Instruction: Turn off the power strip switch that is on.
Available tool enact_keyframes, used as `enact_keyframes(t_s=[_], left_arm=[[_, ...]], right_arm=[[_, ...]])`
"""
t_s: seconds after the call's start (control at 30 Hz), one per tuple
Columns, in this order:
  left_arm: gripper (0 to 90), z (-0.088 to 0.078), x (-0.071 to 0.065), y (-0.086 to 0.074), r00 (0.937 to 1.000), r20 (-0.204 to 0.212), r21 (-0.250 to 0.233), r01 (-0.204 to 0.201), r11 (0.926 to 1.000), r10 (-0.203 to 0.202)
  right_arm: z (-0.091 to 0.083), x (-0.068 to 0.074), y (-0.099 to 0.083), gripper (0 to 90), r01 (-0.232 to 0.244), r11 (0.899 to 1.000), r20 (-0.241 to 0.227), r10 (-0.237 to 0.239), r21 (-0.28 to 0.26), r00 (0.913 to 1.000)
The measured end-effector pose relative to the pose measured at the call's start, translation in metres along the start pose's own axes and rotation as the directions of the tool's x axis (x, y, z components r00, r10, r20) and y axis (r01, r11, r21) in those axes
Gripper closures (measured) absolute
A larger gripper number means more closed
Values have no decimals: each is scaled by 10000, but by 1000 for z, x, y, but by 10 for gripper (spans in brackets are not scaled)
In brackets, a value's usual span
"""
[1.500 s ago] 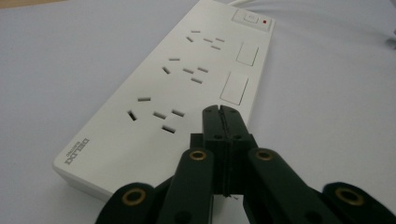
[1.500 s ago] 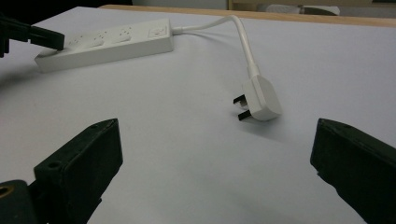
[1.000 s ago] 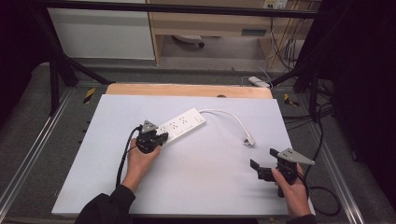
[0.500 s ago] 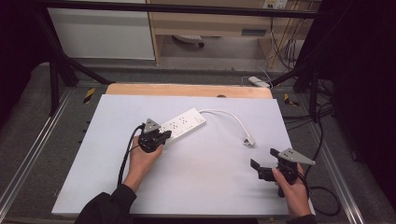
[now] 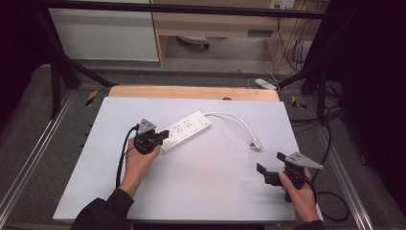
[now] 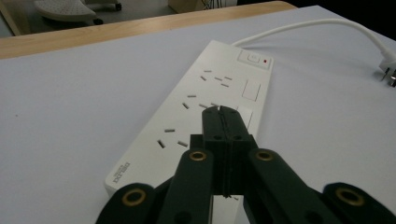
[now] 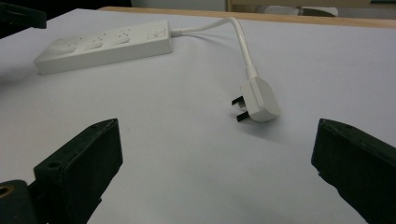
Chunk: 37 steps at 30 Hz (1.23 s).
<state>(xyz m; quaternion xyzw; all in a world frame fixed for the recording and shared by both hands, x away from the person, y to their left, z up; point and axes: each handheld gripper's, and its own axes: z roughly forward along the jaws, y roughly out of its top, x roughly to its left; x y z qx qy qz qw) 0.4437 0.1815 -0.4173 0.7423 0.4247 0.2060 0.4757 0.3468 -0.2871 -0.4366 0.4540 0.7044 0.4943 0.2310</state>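
A white power strip (image 5: 186, 129) lies at an angle on the white tabletop (image 5: 206, 191), and its white cable (image 5: 237, 120) curves right to a plug (image 5: 255, 143) lying loose. My left gripper (image 5: 162, 135) is shut and empty, over the strip's near end. In the left gripper view its closed tips (image 6: 220, 109) sit above the sockets of the strip (image 6: 205, 79); I cannot tell if they touch. My right gripper (image 5: 268, 168) is held open near the front right. In the right gripper view my right gripper (image 7: 215, 128) frames the plug (image 7: 259, 100), which lies well ahead of it.
A wooden strip (image 5: 191, 92) borders the tabletop's far edge. Metal rails (image 5: 28, 163) run along both sides. A white adapter (image 5: 265, 84) and loose cables (image 5: 306, 96) lie on the floor at the back right. A black cable (image 5: 122, 158) trails from the left gripper.
The left gripper has crept slightly farther over the strip's near end. The right gripper, the strip and the plug have stayed put.
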Motion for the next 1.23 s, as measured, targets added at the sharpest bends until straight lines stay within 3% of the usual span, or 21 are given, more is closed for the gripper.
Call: enact_keyframes(t_s=[0.27,0.43,0.57,0.93,1.23], left_arm=[[490,-17,6,3,9974,-646,-505,296,9983,-329],[304,-30,7,2,9953,-862,-670,375,9970,-433],[146,-43,7,-2,9970,-631,-718,400,9966,-446],[92,-92,0,-29,9960,-358,-1021,779,9917,-820],[83,-131,-4,-72,9909,-503,-805,1209,9894,-1252]], right_arm=[[0,0,0,24,-5,10000,3,5,-5,10000],[0,0,0,23,4,10000,4,-4,-2,10000],[0,0,0,24,5,10000,8,-5,7,10000],[0,0,0,24,-9,10000,36,9,3,10000],[0,-1,0,24,-2,10000,199,1,40,9998]])
